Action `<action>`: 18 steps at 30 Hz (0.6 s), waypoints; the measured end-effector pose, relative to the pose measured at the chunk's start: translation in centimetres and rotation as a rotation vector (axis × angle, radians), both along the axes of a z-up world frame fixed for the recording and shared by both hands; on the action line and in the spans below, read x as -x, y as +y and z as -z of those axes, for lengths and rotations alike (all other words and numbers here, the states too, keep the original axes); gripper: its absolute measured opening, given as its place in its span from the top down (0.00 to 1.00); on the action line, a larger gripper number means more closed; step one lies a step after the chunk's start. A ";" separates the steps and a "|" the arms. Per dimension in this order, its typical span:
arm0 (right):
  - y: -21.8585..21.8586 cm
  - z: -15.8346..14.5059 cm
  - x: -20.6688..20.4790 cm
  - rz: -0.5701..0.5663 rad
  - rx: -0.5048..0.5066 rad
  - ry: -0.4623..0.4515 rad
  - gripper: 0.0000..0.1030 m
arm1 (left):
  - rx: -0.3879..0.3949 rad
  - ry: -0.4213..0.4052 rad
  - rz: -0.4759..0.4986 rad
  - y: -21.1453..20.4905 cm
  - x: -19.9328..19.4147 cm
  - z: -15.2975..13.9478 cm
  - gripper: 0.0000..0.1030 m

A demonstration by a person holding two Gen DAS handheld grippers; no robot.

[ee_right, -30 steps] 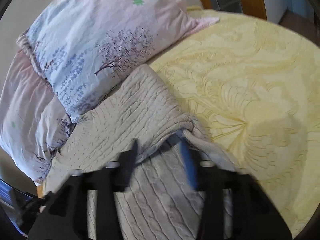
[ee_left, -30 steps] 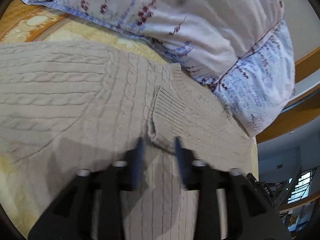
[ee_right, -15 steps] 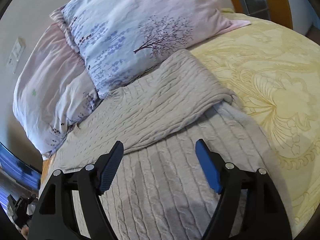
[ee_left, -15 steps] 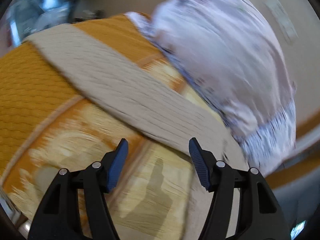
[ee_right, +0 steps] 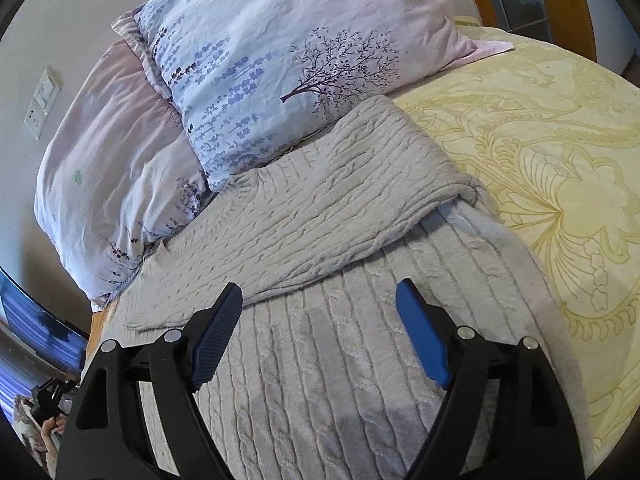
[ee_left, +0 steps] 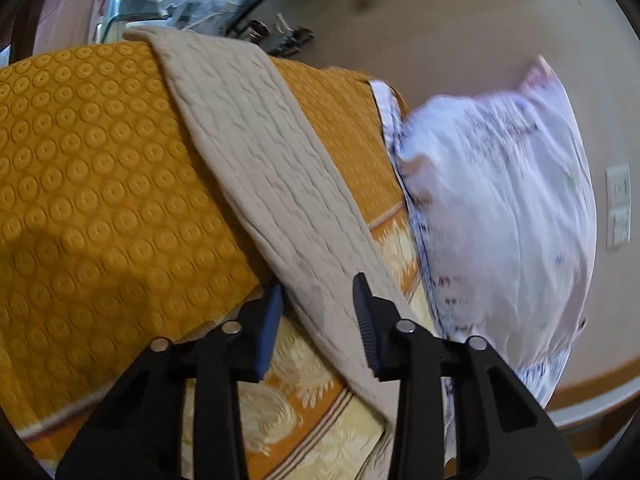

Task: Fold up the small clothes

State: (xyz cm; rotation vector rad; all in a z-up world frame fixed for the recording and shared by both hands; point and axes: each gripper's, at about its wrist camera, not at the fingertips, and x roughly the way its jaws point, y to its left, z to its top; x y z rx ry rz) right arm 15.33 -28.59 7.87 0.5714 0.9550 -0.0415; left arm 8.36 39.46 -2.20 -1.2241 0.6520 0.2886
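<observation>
A beige cable-knit sweater point(ee_right: 360, 360) lies flat on the bed, with one sleeve point(ee_right: 320, 208) folded across its body. My right gripper point(ee_right: 320, 312) is open and empty, just above the sweater's body below the folded sleeve. In the left wrist view the other sleeve point(ee_left: 272, 176) stretches out over the orange bed edge. My left gripper point(ee_left: 318, 304) is open with its jaws on either side of that sleeve, near where it meets the body.
Two floral pillows point(ee_right: 256, 64) lie at the head of the bed, one also in the left wrist view point(ee_left: 500, 208). The yellow patterned bedspread point(ee_right: 552, 152) extends to the right. The orange quilted side point(ee_left: 88, 184) drops off at the left. Wall sockets point(ee_left: 618, 208) are behind.
Both grippers opened and drew back. The left swung away from the sweater's collar to the outstretched sleeve at the bed edge. The right let go of the folded sleeve, which now lies on the body.
</observation>
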 end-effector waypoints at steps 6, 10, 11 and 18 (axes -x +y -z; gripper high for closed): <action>-0.1 -0.1 0.1 -0.001 -0.013 -0.005 0.21 | 0.014 0.020 -0.031 1.3 -0.1 0.2 0.94; -0.1 -0.2 0.1 -0.006 -0.023 -0.009 0.21 | -0.038 -0.041 -0.007 -0.2 -0.7 -2.4 0.95; -0.1 -0.2 0.1 -0.006 -0.023 -0.010 0.21 | -0.045 -0.067 0.005 -0.7 -1.0 -3.2 0.95; 0.1 -0.3 0.1 -0.018 -0.025 -0.017 0.21 | -0.111 -0.255 0.230 -9.9 -4.9 -9.9 0.95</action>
